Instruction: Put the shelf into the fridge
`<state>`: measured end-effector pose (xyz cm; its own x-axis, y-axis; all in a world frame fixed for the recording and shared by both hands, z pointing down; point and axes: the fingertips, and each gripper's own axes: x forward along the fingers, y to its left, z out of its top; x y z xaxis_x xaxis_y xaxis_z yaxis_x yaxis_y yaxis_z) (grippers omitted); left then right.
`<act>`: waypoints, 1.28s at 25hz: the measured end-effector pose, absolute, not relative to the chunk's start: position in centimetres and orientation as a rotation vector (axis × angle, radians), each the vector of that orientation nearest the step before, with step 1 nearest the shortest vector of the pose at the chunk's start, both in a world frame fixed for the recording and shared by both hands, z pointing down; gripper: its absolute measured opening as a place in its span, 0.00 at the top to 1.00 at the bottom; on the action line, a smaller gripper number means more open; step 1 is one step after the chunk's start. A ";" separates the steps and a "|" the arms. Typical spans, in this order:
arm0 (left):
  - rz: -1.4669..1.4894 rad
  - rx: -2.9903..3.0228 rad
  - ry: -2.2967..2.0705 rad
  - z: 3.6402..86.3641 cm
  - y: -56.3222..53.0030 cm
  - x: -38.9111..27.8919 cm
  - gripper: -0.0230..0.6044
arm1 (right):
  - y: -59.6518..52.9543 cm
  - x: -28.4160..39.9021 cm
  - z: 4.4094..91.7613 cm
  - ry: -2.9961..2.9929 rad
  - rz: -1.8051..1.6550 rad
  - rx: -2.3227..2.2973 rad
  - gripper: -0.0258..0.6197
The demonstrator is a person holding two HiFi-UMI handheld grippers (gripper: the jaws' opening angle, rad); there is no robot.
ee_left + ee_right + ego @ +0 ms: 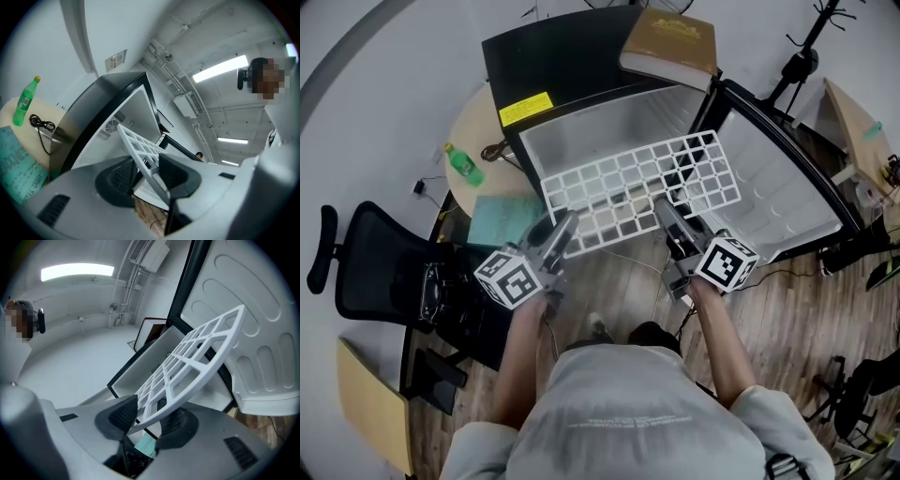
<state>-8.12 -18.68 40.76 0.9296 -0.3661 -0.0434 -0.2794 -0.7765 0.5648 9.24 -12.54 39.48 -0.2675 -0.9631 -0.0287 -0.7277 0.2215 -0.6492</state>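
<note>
Carrying is the step in hand: the black fridge (pixel 572 56) stands open, and the white grid shelf (pixel 637 178) is held in the air at the mouth of its white inside, seemingly not yet seated. The left claw (pixel 566 223) and the right claw (pixel 665 206) each pinch the shelf's near edge. Next, I judge, both must push forward together, keeping the sides even, onto matching ledges.

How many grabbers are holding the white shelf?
2. The left gripper clamps the shelf at the left of its near edge, and the right gripper clamps the same edge further right. No others show.
</note>
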 end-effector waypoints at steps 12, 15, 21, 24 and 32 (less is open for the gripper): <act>-0.188 2.427 -0.602 41.4 -24.1 -6.1 0.75 | -19.5 11.9 40.5 2.117 -0.852 -1.494 0.74; -0.193 2.407 -0.630 41.6 -24.6 -6.3 0.75 | -20.4 11.7 40.9 2.129 -0.879 -1.472 0.74; -0.182 2.398 -0.651 41.9 -25.9 -6.0 0.75 | -21.7 12.0 41.7 2.122 -0.917 -1.451 0.74; -0.180 2.401 -0.655 42.0 -26.2 -6.0 0.75 | -22.1 12.0 41.8 2.122 -0.928 -1.451 0.74; -0.188 2.367 -0.657 42.0 -26.7 -6.0 0.76 | -22.5 11.9 41.8 2.105 -0.954 -1.436 0.74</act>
<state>-5.98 -26.72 42.03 0.8633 -0.5034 0.0370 -0.4078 -0.6523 0.6389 11.87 -22.49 41.81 -0.3802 -0.9241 0.0379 -0.6380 0.2323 -0.7342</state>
